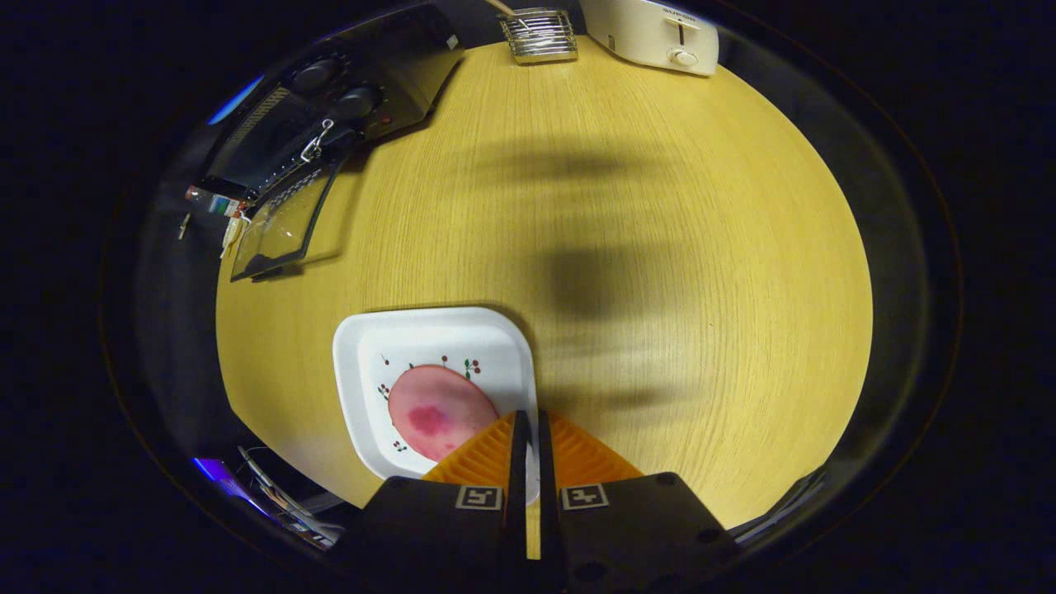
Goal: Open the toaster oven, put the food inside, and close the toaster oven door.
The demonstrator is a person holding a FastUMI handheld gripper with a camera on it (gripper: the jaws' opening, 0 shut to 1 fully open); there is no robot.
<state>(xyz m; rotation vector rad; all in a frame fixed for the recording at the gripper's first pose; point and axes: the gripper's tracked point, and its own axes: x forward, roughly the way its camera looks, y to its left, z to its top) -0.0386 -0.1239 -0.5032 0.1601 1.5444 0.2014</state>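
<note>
Table: a round pale wooden table (660, 206) carries everything, with soft shadows across its middle.
Toaster oven: the dark toaster oven (346, 107) sits at the far side of the table, well beyond the fingers; its glass door (285, 219) is already swung down and lies open toward the table.
Pop-up toaster: a cream toaster (656, 33) stands at the far edge, beside a small metal rack (540, 35); neither looks part of the job.
Plate: a white square plate (429, 338) with small cherry prints sits just ahead of the fingers, its near corner under them.
Food: a round pink slice (433, 408), likely ham, lies flat on the plate, partly hidden by one finger.
Gripper: the gripper (528, 421) has its fingers pressed close together with only a thin slit between them, holding nothing, poised above the plate's near corner.
Step in hand: the door looks done; fetching the food comes now.
Next move: the fingers need to spread, drop to the slice's edge and pinch it, since it lies thin and flat.
</note>
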